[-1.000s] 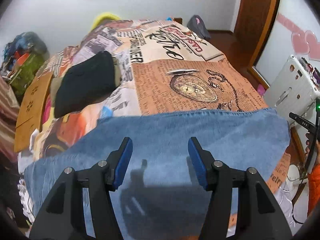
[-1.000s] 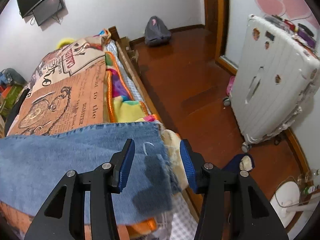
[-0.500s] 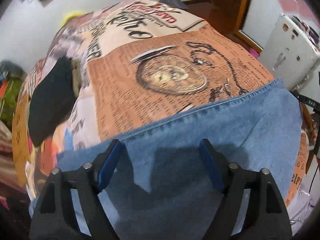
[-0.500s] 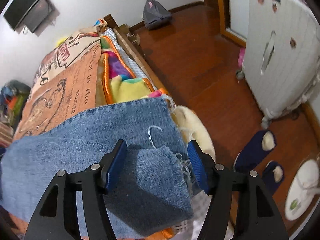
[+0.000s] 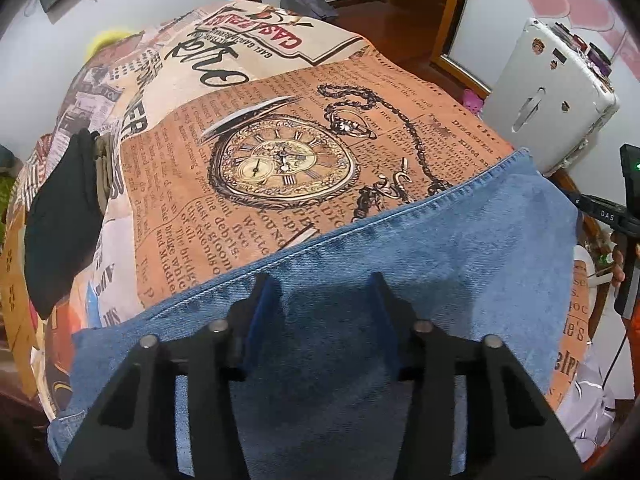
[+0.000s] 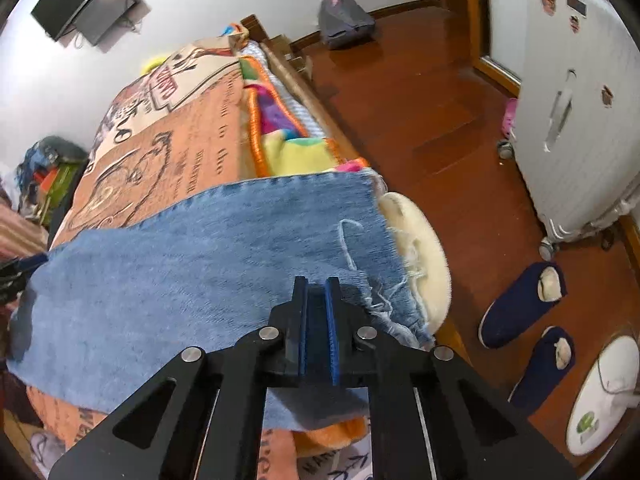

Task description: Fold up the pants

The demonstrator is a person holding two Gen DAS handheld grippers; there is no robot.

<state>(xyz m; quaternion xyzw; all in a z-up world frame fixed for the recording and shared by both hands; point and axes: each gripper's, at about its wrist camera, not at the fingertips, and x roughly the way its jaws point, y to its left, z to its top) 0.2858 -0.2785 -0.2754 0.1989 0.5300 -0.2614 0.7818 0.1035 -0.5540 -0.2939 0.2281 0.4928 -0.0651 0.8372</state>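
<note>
Blue denim pants lie flat across the near end of a bed covered by a newspaper-print bedspread. My left gripper points down onto the denim just inside its stitched far edge. Its jaws are closing and stand apart, with cloth lying between the blue pads. In the right wrist view the pants end in a frayed hem at the bed's right side. My right gripper is shut on a pinch of denim near that hem corner.
A black garment lies on the bed's left. A white suitcase stands on the wooden floor at right, with dark slippers near it. A cream cushion sits beside the bed edge, and a grey backpack by the far wall.
The left gripper came down and forward onto the denim; its jaws widened, then narrowed. The right gripper's jaws closed on the cloth at the frayed hem.
</note>
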